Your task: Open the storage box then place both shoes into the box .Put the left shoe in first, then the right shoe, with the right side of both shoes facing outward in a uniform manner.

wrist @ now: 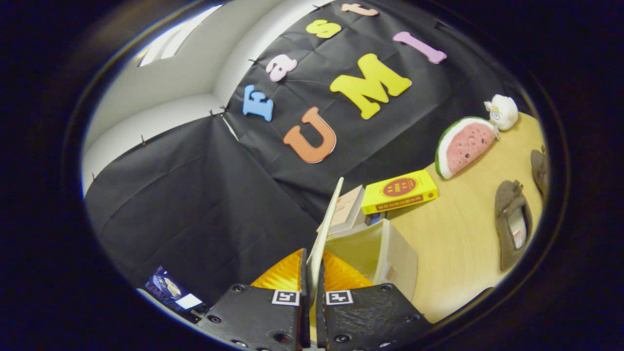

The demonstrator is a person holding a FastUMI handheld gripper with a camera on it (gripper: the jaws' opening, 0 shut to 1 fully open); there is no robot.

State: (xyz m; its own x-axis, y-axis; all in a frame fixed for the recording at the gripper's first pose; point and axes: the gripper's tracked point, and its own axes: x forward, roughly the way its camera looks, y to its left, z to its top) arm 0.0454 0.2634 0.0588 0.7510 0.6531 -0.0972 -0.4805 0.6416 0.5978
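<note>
Storage box (385, 253), pale cream plastic: its thin flat lid (325, 229) stands raised. My gripper (312, 287) is clamped tight on the lid's edge, fingers nearly closed.

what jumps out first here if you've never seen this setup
The gripper is shut on the storage box's lid, holding it raised above the pale box. Beyond the box, a watermelon plush leans on the wall, and two brown shoes lie on the wooden table.

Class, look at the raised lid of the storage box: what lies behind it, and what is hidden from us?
Behind the lid, clamped in the gripper, a pale book leans beside a yellow book on the table. The lid covers part of the pale book; the box interior is mostly hidden.
</note>
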